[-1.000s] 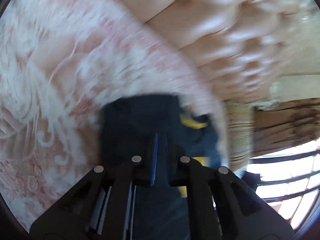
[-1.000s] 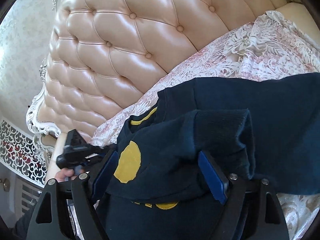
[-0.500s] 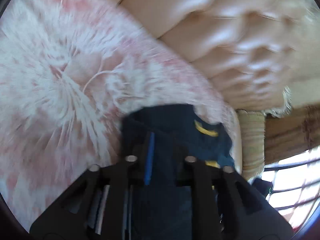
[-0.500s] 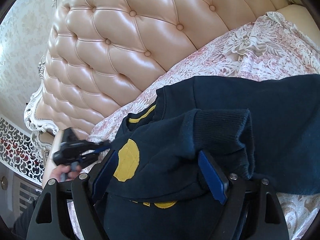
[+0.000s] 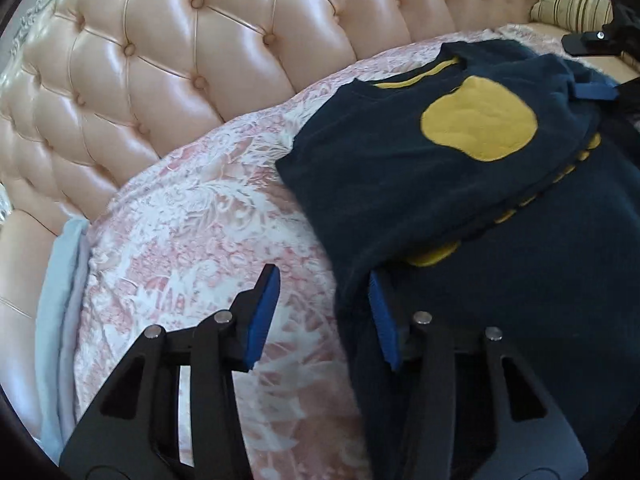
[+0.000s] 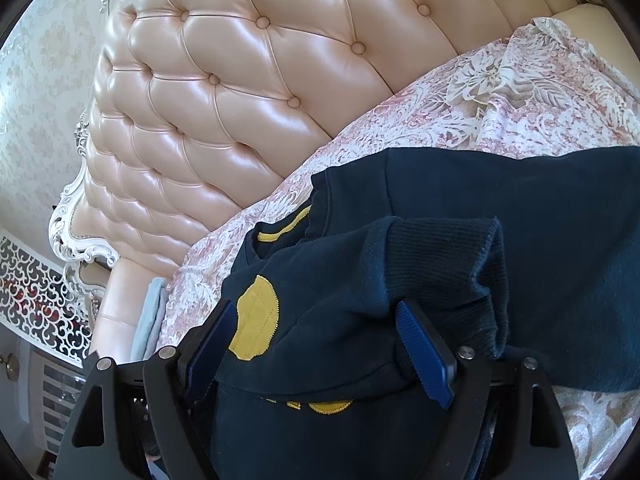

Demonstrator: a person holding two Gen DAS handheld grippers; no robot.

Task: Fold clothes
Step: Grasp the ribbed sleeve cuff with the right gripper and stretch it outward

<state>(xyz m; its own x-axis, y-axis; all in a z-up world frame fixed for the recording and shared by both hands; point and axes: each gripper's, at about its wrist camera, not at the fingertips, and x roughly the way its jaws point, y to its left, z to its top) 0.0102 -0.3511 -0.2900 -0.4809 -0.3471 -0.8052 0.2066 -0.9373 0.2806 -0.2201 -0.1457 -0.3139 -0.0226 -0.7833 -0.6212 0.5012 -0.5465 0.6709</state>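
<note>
A navy sweatshirt (image 5: 420,168) with yellow patches lies partly folded on the pink floral bedspread (image 5: 192,216). My left gripper (image 5: 320,312) is open at the sweatshirt's left edge; its right finger is under the cloth edge, its left finger over the bedspread. In the right wrist view the sweatshirt (image 6: 520,208) fills the lower half, with a ribbed cuff (image 6: 444,248) folded over. My right gripper (image 6: 320,344) is open wide with the folded cloth lying loose between its fingers. The right gripper also shows in the left wrist view at the far right (image 5: 596,88).
A tufted pink leather headboard (image 5: 180,52) runs behind the bed, also in the right wrist view (image 6: 240,80). A light blue sheet (image 5: 60,320) shows at the bed's left edge. A striped cushion (image 5: 572,0) sits at the far right.
My left gripper has opened and let go of the sweatshirt, and it swung round to face the headboard. My right gripper has stayed open in place.
</note>
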